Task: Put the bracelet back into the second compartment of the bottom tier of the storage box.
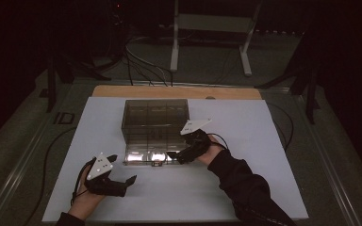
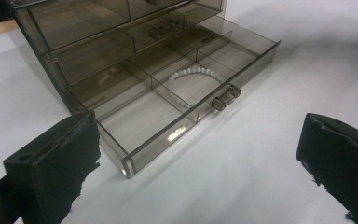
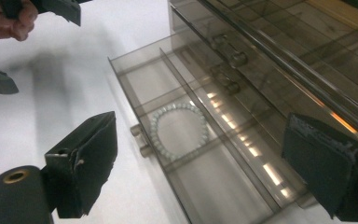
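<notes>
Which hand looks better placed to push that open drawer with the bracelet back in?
The right. The right gripper hovers open at the drawer's front beside its handle, above the bracelet. The left gripper sits farther off on the table.

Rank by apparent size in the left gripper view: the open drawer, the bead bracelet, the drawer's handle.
1. Open drawer, by far the largest.
2. Bead bracelet, lying in one of its compartments.
3. Handle on the drawer's front, the smallest.
</notes>
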`<state>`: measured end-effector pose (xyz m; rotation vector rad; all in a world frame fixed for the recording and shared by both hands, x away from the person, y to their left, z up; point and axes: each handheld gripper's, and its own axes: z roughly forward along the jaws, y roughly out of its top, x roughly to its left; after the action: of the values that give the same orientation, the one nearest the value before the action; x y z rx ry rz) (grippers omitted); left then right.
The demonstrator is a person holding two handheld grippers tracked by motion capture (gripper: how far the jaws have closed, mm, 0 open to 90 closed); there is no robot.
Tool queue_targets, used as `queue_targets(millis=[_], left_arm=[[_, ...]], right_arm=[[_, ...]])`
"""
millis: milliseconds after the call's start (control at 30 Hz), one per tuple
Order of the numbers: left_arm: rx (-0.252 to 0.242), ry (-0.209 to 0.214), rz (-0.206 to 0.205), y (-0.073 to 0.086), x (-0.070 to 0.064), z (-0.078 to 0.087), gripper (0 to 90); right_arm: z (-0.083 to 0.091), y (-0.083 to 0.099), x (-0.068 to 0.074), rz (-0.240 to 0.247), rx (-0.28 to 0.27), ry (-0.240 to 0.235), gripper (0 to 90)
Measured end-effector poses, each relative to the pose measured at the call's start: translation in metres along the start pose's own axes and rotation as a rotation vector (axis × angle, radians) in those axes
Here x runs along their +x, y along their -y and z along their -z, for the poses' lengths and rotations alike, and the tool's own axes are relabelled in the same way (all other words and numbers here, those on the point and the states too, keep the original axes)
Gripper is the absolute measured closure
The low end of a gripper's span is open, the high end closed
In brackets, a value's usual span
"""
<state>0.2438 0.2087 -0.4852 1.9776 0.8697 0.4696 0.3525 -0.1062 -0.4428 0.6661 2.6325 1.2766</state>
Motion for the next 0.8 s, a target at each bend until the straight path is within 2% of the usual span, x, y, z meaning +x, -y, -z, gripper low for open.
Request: queue_targets(millis=[400,800], left_arm=[[-0.001,0.0,-0.002,0.0,0.0,0.0,0.0],[-0.003,0.001,-0.002,0.0,0.0,0.001,0.0]], right_arm=[[0.024,0.03,-0.012,-0.029,-0.02,0.041,11.2],[0.045,0.057,-0.021,-0.05,-0.014,0.083,11.2]])
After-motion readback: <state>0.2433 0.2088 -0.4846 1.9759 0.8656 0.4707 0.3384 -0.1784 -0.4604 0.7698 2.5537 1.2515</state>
